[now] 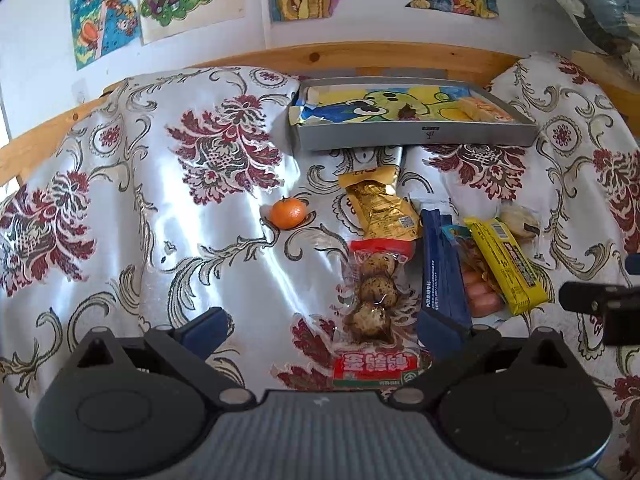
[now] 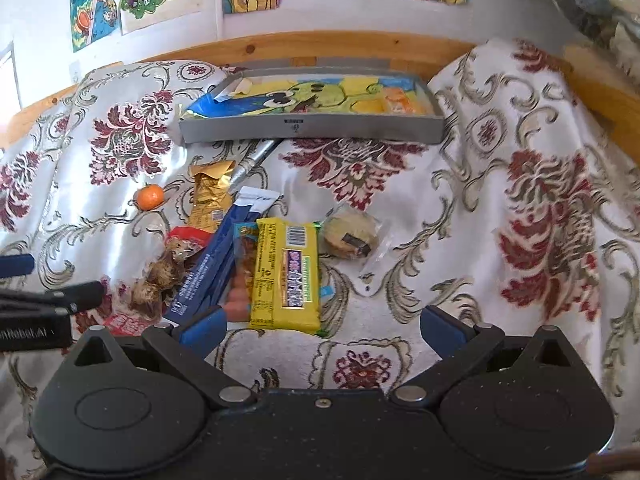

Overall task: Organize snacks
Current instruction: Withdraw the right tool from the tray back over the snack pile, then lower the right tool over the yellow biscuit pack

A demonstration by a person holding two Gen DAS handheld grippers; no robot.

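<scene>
1. Left wrist view: the left gripper [image 1: 320,330] stands wide and empty over the bedspread [image 1: 160,200]. The egg packet [image 1: 374,300] lies between its fingers, long axis running away from the camera, so the left hand appears nearer to it.
2. Right wrist view: the right gripper [image 2: 320,326] is likewise wide and holds nothing. The yellow bar [image 2: 288,272] lies just ahead and slightly left, long axis pointing away, overlapping the sausage packet [image 2: 242,268].
3. Destination, as judged: the grey tray [image 2: 312,128] at the far edge, well apart from both grippers and already holding one orange packet [image 2: 400,104] on a cartoon liner.
4. Count on the bedspread: one tangerine [image 1: 287,213], one gold pouch [image 1: 380,204], one egg packet, two dark blue sticks [image 1: 442,272], one sausage packet, one yellow bar, one wrapped bun [image 2: 350,232].
</scene>
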